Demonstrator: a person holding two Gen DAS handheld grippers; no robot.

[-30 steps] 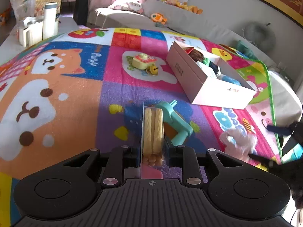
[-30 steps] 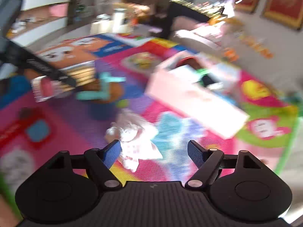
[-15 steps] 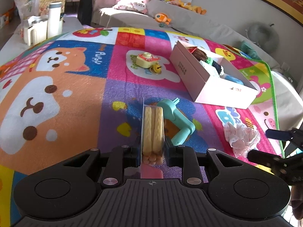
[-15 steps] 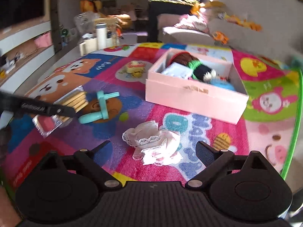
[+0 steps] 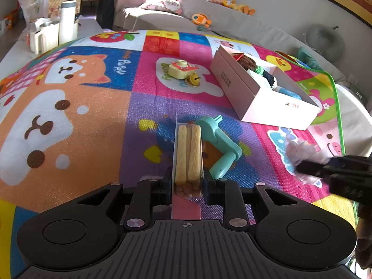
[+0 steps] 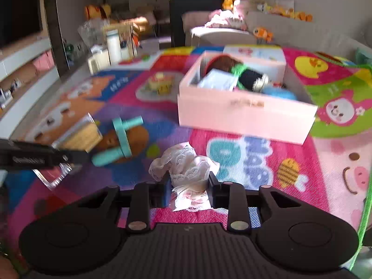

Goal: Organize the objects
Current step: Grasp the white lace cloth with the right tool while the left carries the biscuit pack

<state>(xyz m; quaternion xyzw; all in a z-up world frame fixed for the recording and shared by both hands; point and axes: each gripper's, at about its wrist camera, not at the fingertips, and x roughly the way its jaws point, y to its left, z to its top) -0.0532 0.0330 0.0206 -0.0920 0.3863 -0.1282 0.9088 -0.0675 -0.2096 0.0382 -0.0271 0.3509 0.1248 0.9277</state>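
Under me lies a bright cartoon play mat (image 5: 97,107) with a puppy, ducks and bees; beyond it a grey sofa (image 5: 232,23) strewn with soft toys, a white flask (image 5: 67,21) at the far left, framed pictures on the wall; my left claw (image 5: 187,183) is clamped on a clear packet of biscuit sticks (image 5: 188,153), its long axis running straight ahead, away from me; just right of it on the mat a teal plastic toy (image 5: 220,144) lies slanted; my right claw (image 6: 188,191) is closing, its jaws pressing a crumpled white lace cloth (image 6: 186,165) that bunches up out of them; further off, a yellow toy camera (image 5: 182,69); right of it the open pink box (image 5: 267,102) lies at an angle, holding a brown woolly thing, a black and green knitted piece, a white packet and something blue
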